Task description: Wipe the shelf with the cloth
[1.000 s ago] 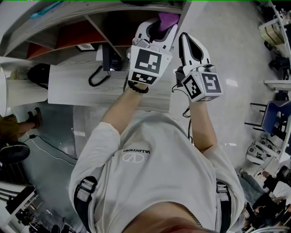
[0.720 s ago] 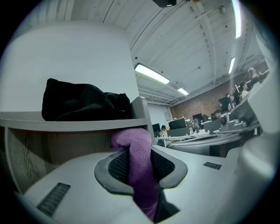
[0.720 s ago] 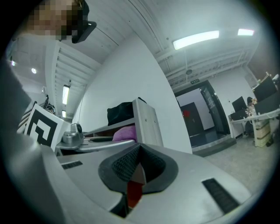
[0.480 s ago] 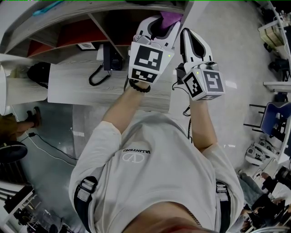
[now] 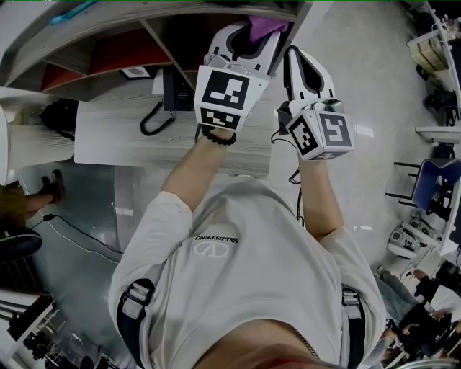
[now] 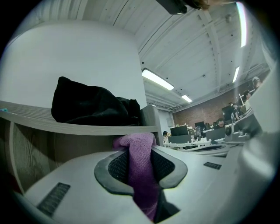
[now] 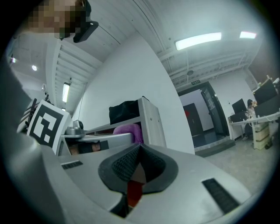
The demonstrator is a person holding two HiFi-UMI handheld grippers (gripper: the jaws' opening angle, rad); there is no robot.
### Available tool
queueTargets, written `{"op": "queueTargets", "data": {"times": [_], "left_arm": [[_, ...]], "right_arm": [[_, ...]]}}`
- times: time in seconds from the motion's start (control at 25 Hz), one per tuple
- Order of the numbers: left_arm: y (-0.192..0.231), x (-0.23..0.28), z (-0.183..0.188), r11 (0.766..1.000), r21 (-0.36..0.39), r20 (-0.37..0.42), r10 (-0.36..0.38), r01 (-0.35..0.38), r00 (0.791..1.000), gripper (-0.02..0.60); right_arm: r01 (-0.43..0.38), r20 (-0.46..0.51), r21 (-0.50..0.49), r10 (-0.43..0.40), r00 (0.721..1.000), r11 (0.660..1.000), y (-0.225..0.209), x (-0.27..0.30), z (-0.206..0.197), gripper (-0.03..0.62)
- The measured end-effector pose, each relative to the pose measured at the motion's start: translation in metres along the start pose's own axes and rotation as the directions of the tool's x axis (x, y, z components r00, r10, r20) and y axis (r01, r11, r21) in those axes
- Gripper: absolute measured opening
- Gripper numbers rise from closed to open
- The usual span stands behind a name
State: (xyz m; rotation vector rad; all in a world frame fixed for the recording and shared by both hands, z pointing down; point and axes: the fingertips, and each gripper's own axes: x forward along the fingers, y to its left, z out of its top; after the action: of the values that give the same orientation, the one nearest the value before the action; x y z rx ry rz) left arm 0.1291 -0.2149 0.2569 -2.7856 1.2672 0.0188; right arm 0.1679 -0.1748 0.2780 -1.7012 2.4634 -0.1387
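Note:
A purple cloth (image 5: 263, 27) is pinched in my left gripper (image 5: 251, 32), which is shut on it and reaches into the top right bay of the grey wooden shelf (image 5: 158, 18). In the left gripper view the cloth (image 6: 139, 168) hangs between the pads, just under a shelf board (image 6: 78, 127). My right gripper (image 5: 295, 58) is beside the left one, at the shelf's right end panel (image 7: 153, 122), shut with nothing in it. From the right gripper view (image 7: 140, 148) the cloth (image 7: 129, 130) shows ahead, inside the shelf.
A black bag (image 6: 94, 107) lies on the board above the cloth. Below the shelf is a pale desk (image 5: 122, 140) with a black telephone (image 5: 171, 92) and another dark bag (image 5: 61, 115) at its left. A blue chair (image 5: 441, 189) stands at the right.
My left gripper has pushed a little further up into the shelf with the cloth. The right gripper has hardly moved.

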Motion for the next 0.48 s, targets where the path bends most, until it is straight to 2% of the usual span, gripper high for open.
{"op": "queueTargets", "data": {"times": [0.32, 0.48], "left_arm": [[0.023, -0.009, 0.0, 0.999, -0.02, 0.015, 0.03, -0.03, 0.999, 0.097], [0.033, -0.015, 0.0, 0.999, -0.024, 0.021, 0.048, -0.047, 0.999, 0.097]], "right_arm": [[0.003, 0.002, -0.002, -0.003, 1.0, 1.0, 0.012, 0.007, -0.005, 0.001], [-0.011, -0.004, -0.062, 0.011, 1.0, 0.998, 0.023, 0.01, -0.004, 0.002]]}}
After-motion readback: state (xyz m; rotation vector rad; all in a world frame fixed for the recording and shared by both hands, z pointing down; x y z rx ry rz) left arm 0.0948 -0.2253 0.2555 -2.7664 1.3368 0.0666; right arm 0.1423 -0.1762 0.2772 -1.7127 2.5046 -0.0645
